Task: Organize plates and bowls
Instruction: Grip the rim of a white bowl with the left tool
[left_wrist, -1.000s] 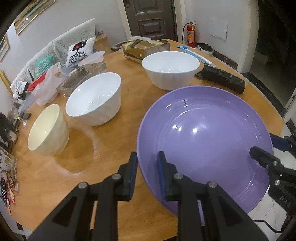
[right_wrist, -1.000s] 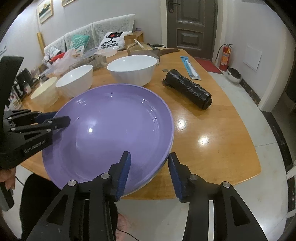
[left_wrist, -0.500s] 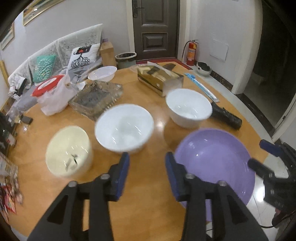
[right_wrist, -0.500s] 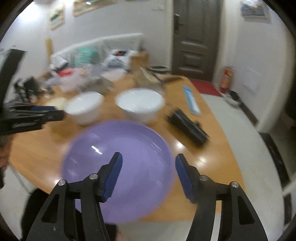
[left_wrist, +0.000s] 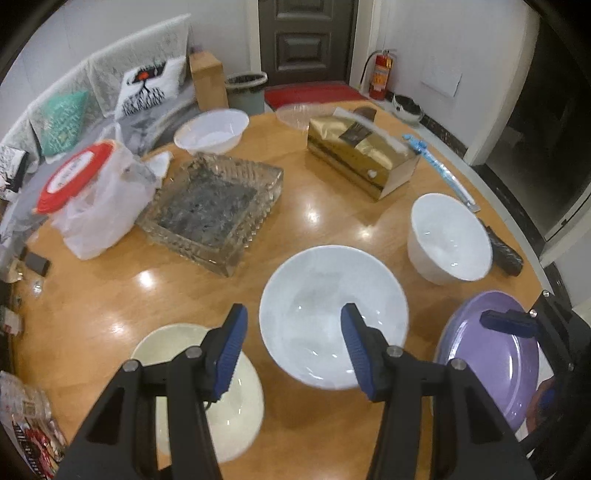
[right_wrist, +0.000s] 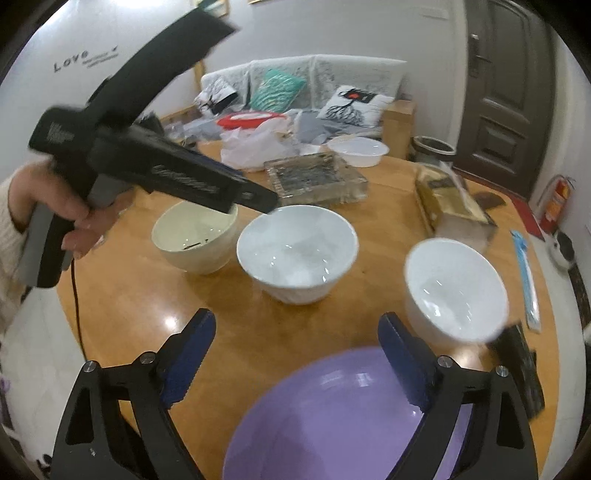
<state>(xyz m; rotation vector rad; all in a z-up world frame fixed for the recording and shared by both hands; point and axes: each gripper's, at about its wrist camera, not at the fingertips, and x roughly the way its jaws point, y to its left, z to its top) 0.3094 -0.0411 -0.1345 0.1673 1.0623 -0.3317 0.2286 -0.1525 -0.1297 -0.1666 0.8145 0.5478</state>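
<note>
We hold our left gripper (left_wrist: 291, 347) wide apart above the white bowl (left_wrist: 334, 321). Our right gripper (right_wrist: 295, 354) gapes over the purple plate (right_wrist: 332, 421).

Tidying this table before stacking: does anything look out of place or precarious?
Yes. The purple plate sits at the table edge, seemingly overhanging it. The cream bowl and two white bowls stand upright; no spills visible.

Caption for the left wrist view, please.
Open left gripper hovers over a white bowl, cream bowl alongside, purple plate at the wooden table edge.
</note>
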